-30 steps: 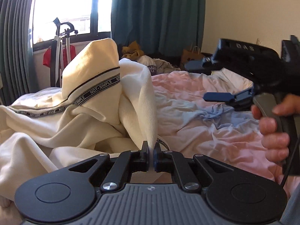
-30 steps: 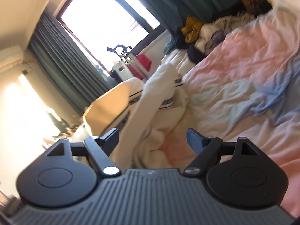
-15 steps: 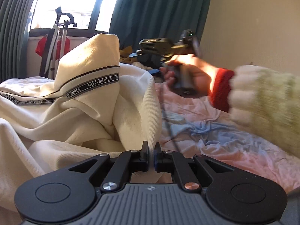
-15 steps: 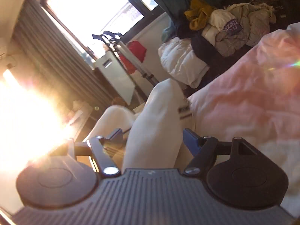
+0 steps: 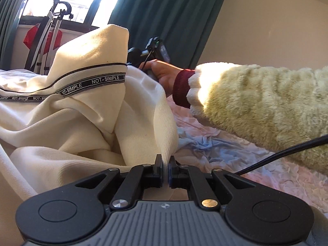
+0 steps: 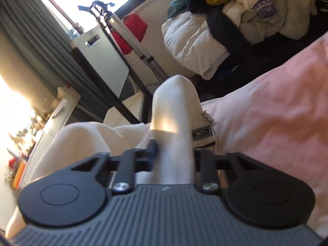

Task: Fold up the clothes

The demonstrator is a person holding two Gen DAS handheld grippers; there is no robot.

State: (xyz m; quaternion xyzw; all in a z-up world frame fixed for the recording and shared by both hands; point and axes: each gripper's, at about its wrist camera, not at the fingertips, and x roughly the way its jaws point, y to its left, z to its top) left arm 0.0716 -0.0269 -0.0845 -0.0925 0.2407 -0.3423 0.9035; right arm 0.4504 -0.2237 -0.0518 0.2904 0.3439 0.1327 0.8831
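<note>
Bedding (image 5: 235, 149), pink and blue and much wrinkled, was seen to carry the cream garment (image 5: 67, 123), which lay heaped and rumpled across its left part, with no flat fold anywhere; the folding was judged barely begun, at the stage of catching hold of edges. A peaked portion of cloth with a black band lettered NOT-SIMPLE (image 5: 96, 81) was seen standing upright in the heap. The left gripper (image 5: 166, 169) was noted shut tight on a ribbed edge of the garment, drawn up to a thin pinch between its pads. The right gripper (image 6: 174, 155) was noted closing, a ribbed cuff-like end of the same cloth standing between its jaws; whether the pads already pressed on it could not be told through the blur. From the left wrist view the right gripper's fingers were hidden behind the cloth, only its body, a hand (image 5: 162, 73) and a fleecy sleeve (image 5: 256, 104) being shown. Which part of the garment each pinch belonged to could not be made out.
</note>
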